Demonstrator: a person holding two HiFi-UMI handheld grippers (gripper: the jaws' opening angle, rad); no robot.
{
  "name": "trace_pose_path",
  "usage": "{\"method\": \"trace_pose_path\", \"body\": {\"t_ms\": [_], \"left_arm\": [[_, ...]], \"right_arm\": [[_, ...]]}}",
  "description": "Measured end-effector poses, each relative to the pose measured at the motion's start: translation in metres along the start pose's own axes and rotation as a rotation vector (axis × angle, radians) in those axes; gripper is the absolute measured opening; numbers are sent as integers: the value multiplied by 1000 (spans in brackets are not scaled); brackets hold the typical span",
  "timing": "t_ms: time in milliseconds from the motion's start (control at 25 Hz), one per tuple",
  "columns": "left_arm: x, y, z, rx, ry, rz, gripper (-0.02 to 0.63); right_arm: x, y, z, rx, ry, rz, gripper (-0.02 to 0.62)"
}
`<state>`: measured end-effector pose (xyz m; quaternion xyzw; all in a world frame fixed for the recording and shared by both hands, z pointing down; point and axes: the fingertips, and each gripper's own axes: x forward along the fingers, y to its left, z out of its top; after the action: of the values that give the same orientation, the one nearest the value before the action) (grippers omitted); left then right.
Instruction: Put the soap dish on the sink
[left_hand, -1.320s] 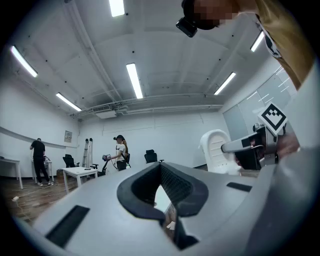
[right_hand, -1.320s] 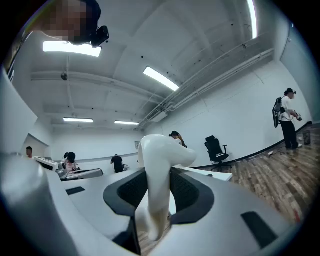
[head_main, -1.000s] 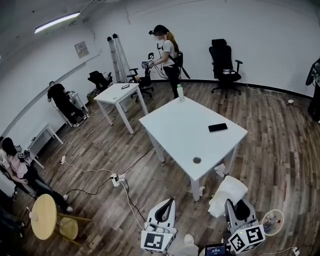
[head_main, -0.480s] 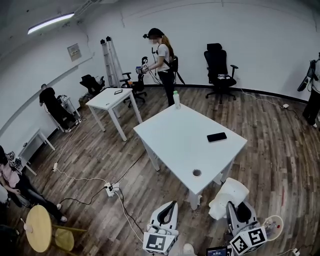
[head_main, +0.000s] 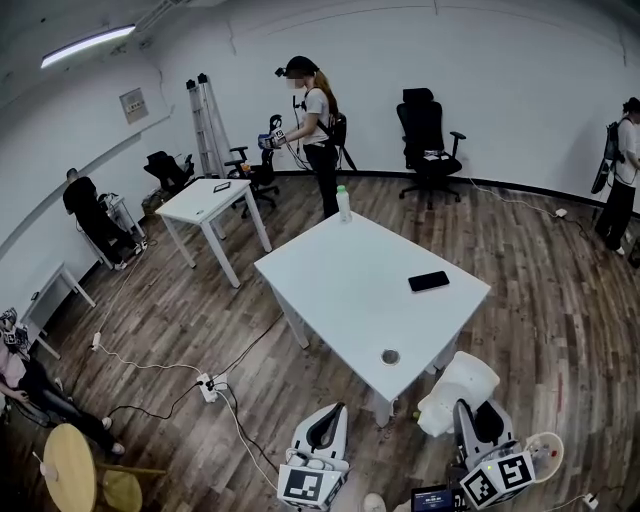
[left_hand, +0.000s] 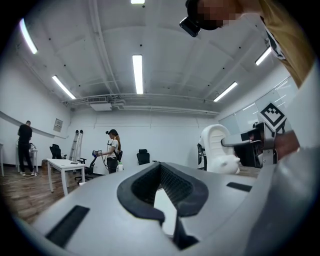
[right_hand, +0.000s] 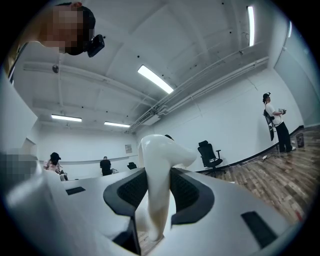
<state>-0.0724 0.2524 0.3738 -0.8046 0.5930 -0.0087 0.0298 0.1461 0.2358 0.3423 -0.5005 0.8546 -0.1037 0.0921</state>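
**Head view.** Two grippers show at the bottom edge. The left gripper (head_main: 328, 422) is empty. The right gripper (head_main: 470, 412) carries the one soap dish (head_main: 458, 385), a plain white, rounded shell that sticks out ahead of its tips. Ahead of both grippers stands a large white table (head_main: 340, 300). On it are one black phone (head_main: 429, 281), one bottle (head_main: 344, 203) at the far corner, and one small round thing (head_main: 390, 356) near the nearest edge. A second, smaller white table (head_main: 190, 205) stands farther off, ahead and to the left of the left gripper.

**Left gripper view.** The left gripper (left_hand: 162, 187) has its two dark ribbed pads standing apart, with nothing caught between them. Off to its right the soap dish (left_hand: 218, 147) bulges white and smooth.

**Right gripper view.** The right gripper (right_hand: 159, 192) is clamped on the soap dish (right_hand: 159, 165), one pad pressing each side. The dish is glossy white. It is narrow between the pads and swells above them into a curved lip that leans right.
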Motion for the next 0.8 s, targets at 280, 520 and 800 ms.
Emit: {"method": "trace_pose_path", "body": {"t_ms": [280,520,800], "left_arm": [[38,17,-13,-26,19,7,6],[89,34,-19,-16,39,17,6],[149,52,-12,13,37,42,6]], "right_arm": [[36,-20,-10,12,24,-2,144],[91,-44,-16,35,38,26,144],[152,-70,-5,33,38,75,144]]}}
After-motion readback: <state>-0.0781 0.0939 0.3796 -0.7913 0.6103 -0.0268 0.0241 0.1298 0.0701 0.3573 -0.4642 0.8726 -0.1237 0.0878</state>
